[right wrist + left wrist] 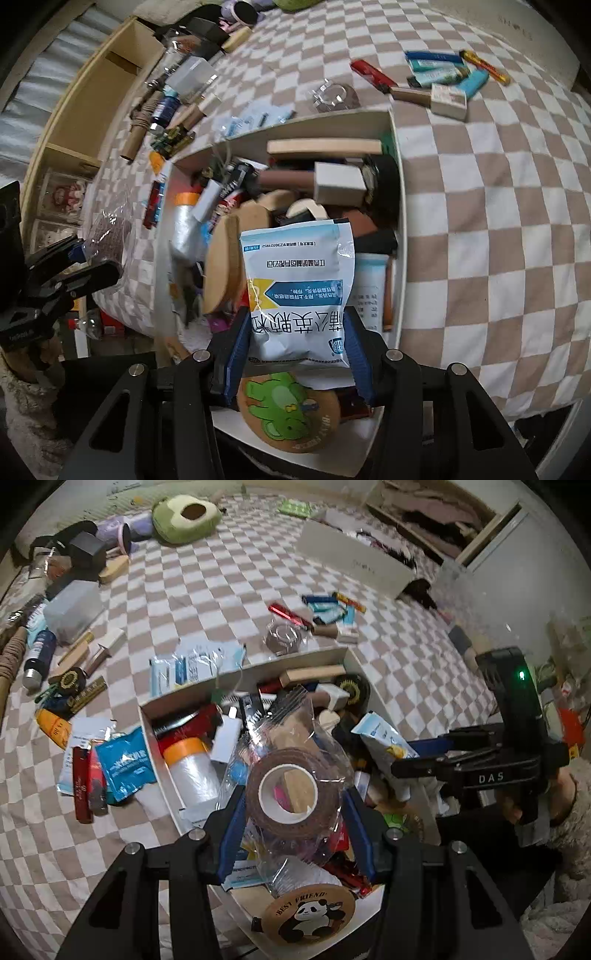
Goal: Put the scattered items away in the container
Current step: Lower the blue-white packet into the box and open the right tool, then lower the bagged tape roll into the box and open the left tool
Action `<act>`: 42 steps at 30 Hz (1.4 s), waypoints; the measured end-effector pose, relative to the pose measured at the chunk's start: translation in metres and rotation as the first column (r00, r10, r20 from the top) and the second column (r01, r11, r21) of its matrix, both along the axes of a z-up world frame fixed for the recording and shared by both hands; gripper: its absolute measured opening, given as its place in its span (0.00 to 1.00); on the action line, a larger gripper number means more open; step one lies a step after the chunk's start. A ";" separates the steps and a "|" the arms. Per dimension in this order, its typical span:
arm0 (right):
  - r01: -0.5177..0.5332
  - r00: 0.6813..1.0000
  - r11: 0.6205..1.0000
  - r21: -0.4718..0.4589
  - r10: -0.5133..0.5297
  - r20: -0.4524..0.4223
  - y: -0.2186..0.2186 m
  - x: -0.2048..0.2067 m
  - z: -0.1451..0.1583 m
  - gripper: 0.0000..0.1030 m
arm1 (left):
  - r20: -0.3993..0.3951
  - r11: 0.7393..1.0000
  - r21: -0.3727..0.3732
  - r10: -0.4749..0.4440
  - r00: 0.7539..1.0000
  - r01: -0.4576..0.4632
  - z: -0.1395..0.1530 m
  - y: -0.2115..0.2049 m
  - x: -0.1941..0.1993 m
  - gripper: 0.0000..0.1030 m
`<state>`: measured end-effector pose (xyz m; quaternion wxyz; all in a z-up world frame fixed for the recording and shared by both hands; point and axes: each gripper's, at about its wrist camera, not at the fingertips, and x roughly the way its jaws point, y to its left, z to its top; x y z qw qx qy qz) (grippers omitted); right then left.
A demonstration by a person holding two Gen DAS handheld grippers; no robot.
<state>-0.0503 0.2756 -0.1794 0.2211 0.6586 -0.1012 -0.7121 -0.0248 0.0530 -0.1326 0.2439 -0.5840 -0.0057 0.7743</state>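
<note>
A white cardboard box point(236, 672) point(400, 206) lies on the checked bedspread, crammed with small items. My left gripper point(293, 803) is shut on a brown tape roll in a clear bag point(291, 790), held just above the box's contents. My right gripper point(297, 328) is shut on a white and blue sachet point(299, 291) with printed text, also over the box. In the left wrist view the right gripper point(406, 766) shows at the right with the sachet point(384, 738). In the right wrist view the left gripper point(79, 267) shows at the left edge with the bagged tape point(110, 230).
Loose items lie around the box: lighters and small packs point(328, 609), a second wrapped tape roll point(284, 637), blue sachets point(125, 762), bottles and tubes point(38, 657), an avocado plush point(184, 517). A long white box point(354, 563) lies further back. A wooden shelf point(92, 92) stands beside the bed.
</note>
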 end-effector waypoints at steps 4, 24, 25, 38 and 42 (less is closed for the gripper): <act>0.004 1.000 1.000 0.014 -0.004 0.028 0.001 0.000 -0.011 0.48 | 0.011 1.000 -0.007 -0.010 1.000 0.011 -0.004 0.004 0.000 0.49; 0.048 0.999 0.999 -0.026 -0.049 -0.022 0.018 -0.001 0.018 0.86 | 0.091 0.984 0.032 -0.179 0.980 0.176 -0.025 0.046 0.034 0.50; 0.053 0.998 0.998 -0.028 -0.054 -0.022 0.018 -0.002 0.019 0.86 | 0.096 0.982 0.033 -0.191 0.977 0.189 -0.027 0.049 0.037 0.50; 0.054 0.998 0.998 -0.032 -0.055 -0.011 0.019 0.000 0.021 0.86 | 0.214 0.979 0.033 -0.205 0.955 0.202 -0.060 0.069 0.056 0.50; 0.047 0.999 0.998 -0.035 -0.047 -0.015 0.017 0.001 0.023 0.86 | 0.182 0.986 -0.001 -0.163 0.970 0.166 -0.056 0.068 0.057 0.50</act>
